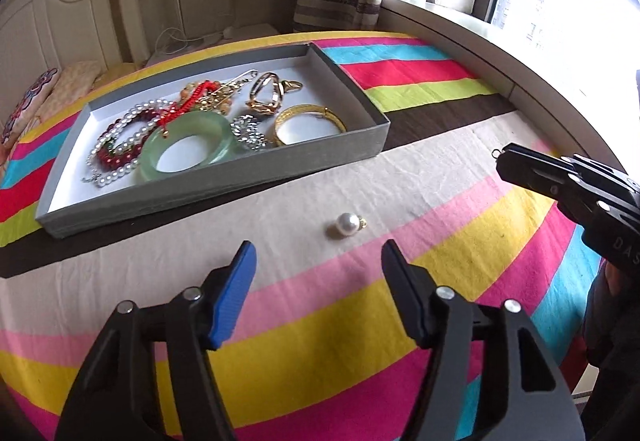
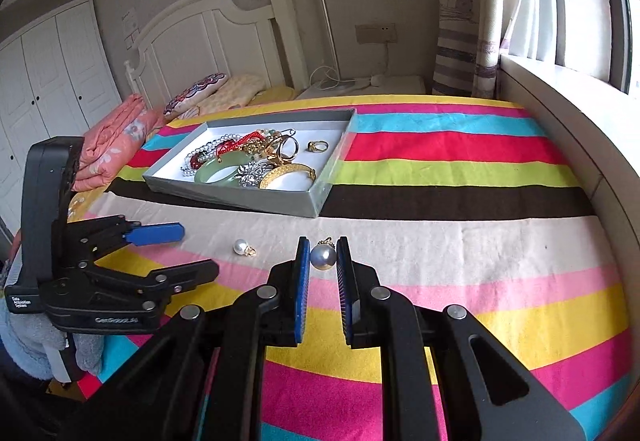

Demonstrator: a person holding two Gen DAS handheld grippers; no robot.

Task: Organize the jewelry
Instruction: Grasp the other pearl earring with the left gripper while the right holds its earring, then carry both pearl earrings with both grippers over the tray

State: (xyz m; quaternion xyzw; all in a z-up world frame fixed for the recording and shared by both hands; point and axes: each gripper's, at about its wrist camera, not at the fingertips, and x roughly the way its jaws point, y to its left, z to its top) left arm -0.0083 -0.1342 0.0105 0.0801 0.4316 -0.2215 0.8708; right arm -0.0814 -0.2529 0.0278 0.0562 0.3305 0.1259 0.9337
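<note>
Both grippers (image 2: 323, 255) are black; blue ribbed pads (image 1: 236, 297) line the jaws; silver pivot screws.

In the left wrist view the right gripper (image 1: 500, 161) runs off the right edge, hiding what its tips hold. In the gray box (image 2: 316, 201), beads (image 2: 200, 157) tangle under the jade bangle (image 2: 220, 171); the gold ring (image 2: 318, 146) is too small for detail

Home bedroom: white headboard (image 2: 208, 29), wardrobe (image 2: 48, 73), pillows (image 2: 196, 93), curtained window (image 1: 560, 1).
</note>
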